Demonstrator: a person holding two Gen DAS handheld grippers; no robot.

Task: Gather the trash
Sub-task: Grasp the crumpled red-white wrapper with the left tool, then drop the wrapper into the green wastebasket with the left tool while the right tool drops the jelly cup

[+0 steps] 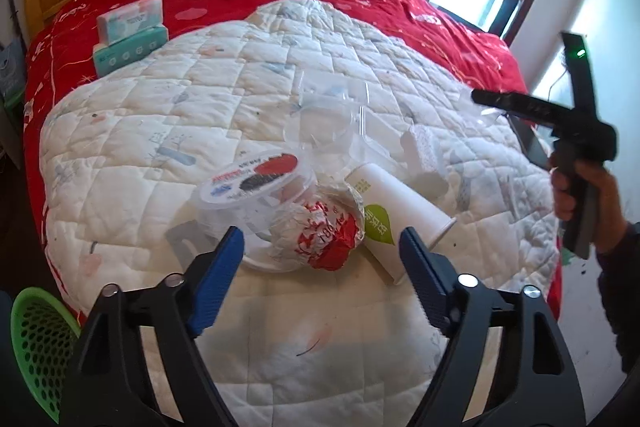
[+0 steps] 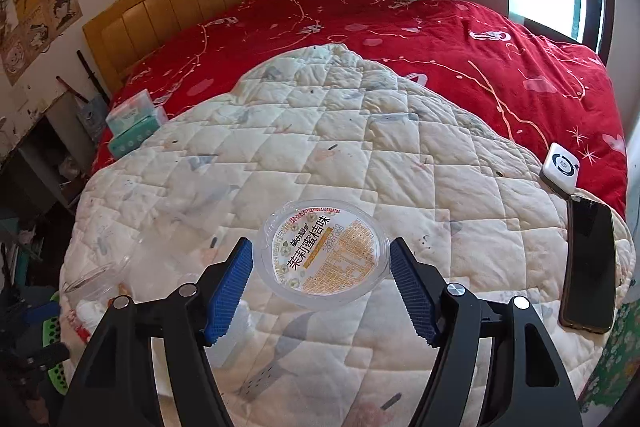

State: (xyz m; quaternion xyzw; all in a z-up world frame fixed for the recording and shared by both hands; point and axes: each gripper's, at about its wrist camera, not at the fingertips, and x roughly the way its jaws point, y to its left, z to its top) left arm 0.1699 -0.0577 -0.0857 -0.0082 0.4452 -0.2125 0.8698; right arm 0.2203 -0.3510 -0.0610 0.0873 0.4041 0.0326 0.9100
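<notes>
In the left wrist view my left gripper is open, its jaws wide around a crumpled red-and-white wrapper on the white quilt. Beside it lie a clear tub with a red-and-black lid, a white paper cup with a green leaf on its side, and a clear plastic box. The right gripper's body shows at the right. In the right wrist view my right gripper is open, either side of a clear cup with an orange printed lid.
A green mesh basket sits at the lower left, off the bed's edge. Tissue packs lie on the red bedspread. A phone and a white power bank lie at the quilt's right edge.
</notes>
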